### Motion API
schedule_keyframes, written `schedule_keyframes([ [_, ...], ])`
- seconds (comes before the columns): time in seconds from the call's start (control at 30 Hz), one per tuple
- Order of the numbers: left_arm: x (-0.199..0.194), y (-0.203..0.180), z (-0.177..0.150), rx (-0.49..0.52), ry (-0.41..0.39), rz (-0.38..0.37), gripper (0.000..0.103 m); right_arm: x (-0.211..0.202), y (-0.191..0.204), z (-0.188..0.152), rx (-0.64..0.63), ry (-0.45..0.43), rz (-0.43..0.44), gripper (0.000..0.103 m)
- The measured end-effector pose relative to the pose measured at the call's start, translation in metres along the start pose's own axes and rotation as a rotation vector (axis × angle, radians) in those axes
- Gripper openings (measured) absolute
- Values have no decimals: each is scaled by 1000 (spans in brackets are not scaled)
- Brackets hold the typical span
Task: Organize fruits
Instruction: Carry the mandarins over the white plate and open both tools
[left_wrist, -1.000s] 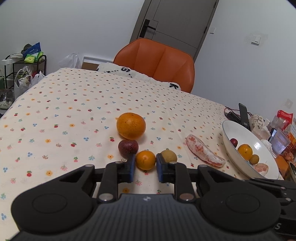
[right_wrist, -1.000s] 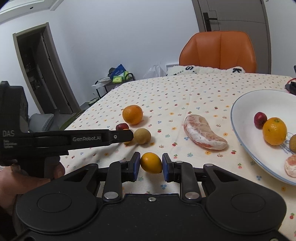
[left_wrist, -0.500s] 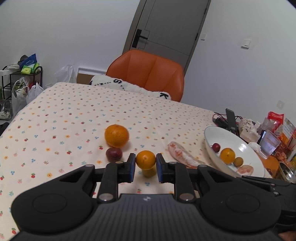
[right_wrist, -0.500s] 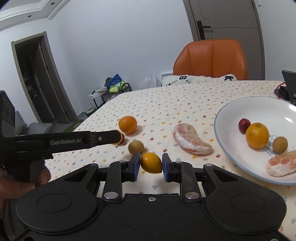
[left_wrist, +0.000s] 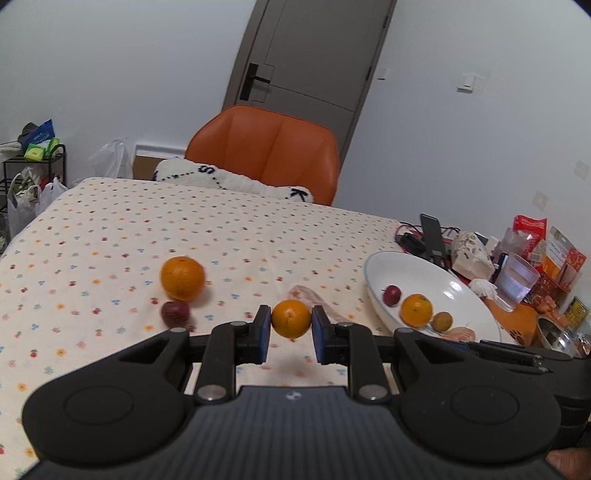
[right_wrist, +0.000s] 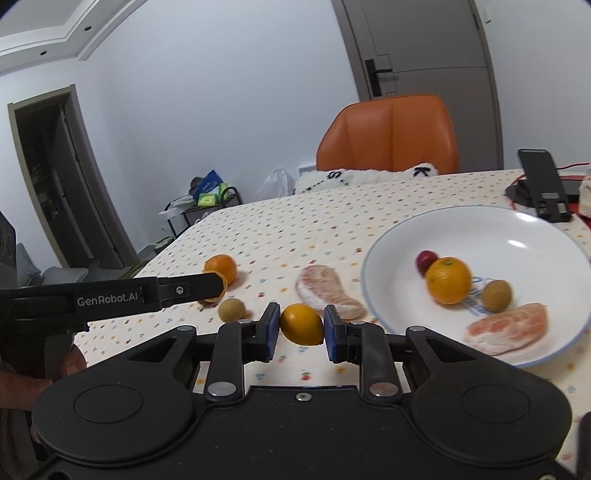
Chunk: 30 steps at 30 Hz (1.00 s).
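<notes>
My left gripper (left_wrist: 291, 326) is shut on a small orange (left_wrist: 291, 317), held above the flowered tablecloth. My right gripper (right_wrist: 301, 331) is shut on a yellow-orange fruit (right_wrist: 301, 324), just left of the white plate (right_wrist: 480, 236). That plate (left_wrist: 424, 273) holds a red fruit (right_wrist: 426, 258), an orange (right_wrist: 448, 280), a brown fruit (right_wrist: 496, 295) and a peeled segment (right_wrist: 506, 326). On the cloth lie a big orange (left_wrist: 182, 272), a dark red fruit (left_wrist: 175, 314), a brown round fruit (right_wrist: 231, 309) and a peeled pomelo piece (right_wrist: 327, 291).
An orange chair (left_wrist: 266, 151) with a white cushion stands at the table's far edge. A phone on a stand (right_wrist: 541, 184), cables, a glass (left_wrist: 517, 278) and snack packets crowd the right side behind the plate. A shelf with bags (left_wrist: 29, 177) stands off to the left.
Both grippers have risen and moved right toward the plate, each still holding its fruit. The left one's orange has come up off the cloth.
</notes>
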<state>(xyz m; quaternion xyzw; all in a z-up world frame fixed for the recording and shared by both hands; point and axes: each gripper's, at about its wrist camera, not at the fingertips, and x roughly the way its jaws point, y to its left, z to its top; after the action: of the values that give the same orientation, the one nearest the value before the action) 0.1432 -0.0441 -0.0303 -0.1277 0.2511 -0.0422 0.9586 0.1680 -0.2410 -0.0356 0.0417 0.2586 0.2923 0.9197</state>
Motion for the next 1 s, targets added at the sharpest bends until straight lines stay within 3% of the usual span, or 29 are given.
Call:
schedule_keyframes([
  [1.0,40,-90,-1,125,36,-119,22,-47,-84,2,94,-92,-175,24],
])
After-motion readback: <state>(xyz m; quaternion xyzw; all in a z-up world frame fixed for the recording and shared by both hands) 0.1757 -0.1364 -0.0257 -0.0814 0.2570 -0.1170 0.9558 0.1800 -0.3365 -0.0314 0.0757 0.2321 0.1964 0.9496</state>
